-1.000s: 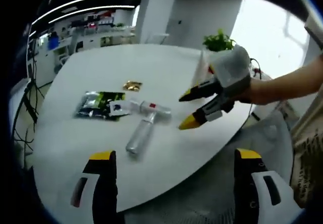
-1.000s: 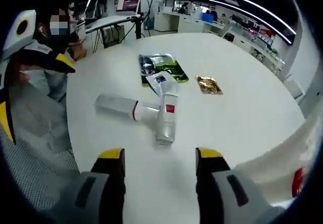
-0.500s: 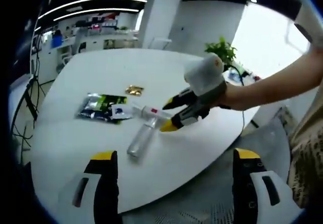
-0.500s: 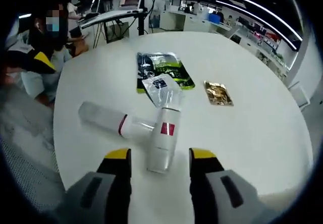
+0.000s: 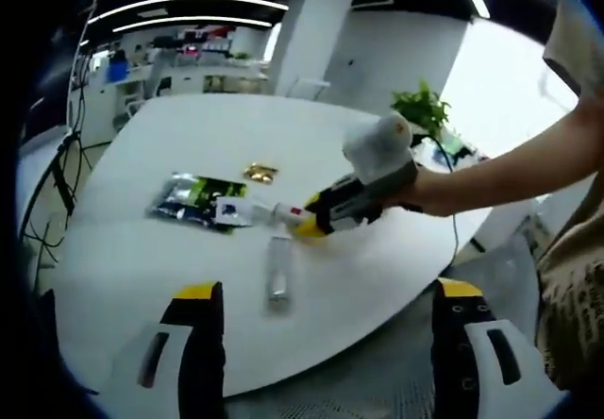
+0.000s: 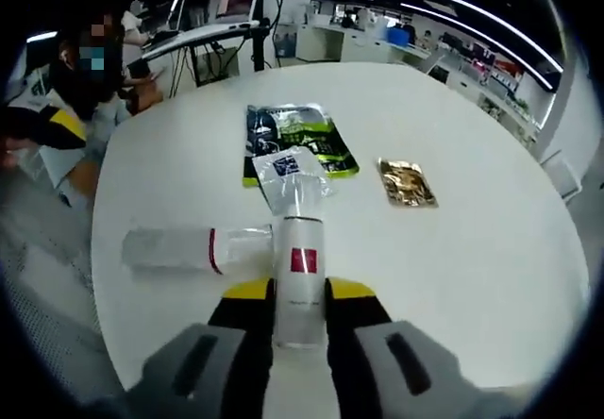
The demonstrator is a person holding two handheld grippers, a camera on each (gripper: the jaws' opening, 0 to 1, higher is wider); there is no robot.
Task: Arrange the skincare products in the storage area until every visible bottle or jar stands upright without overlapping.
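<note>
A white bottle with a red label (image 6: 300,273) lies on the round white table (image 6: 481,249), and my right gripper (image 6: 300,293) is shut on its near end. In the left gripper view the right gripper (image 5: 321,219) comes in from the right, clamped on that same white bottle (image 5: 286,213). A clear bottle (image 6: 179,247) lies on its side just left of it, its neck touching the white bottle; in the left gripper view the clear bottle (image 5: 278,274) lies apart, nearer to me. My left gripper (image 5: 328,292) hangs open off the table's near edge, with nothing between its jaws.
A dark green pack (image 6: 297,136), a small clear sachet (image 6: 286,172) and a gold sachet (image 6: 408,183) lie flat beyond the bottles. A seated person (image 6: 90,70) is past the table's far left edge. A potted plant (image 5: 425,108) stands at the table's far side.
My right gripper has moved in and shut on the white bottle. The clear bottle has swung away from it and lies more square to it. The left gripper has stayed open.
</note>
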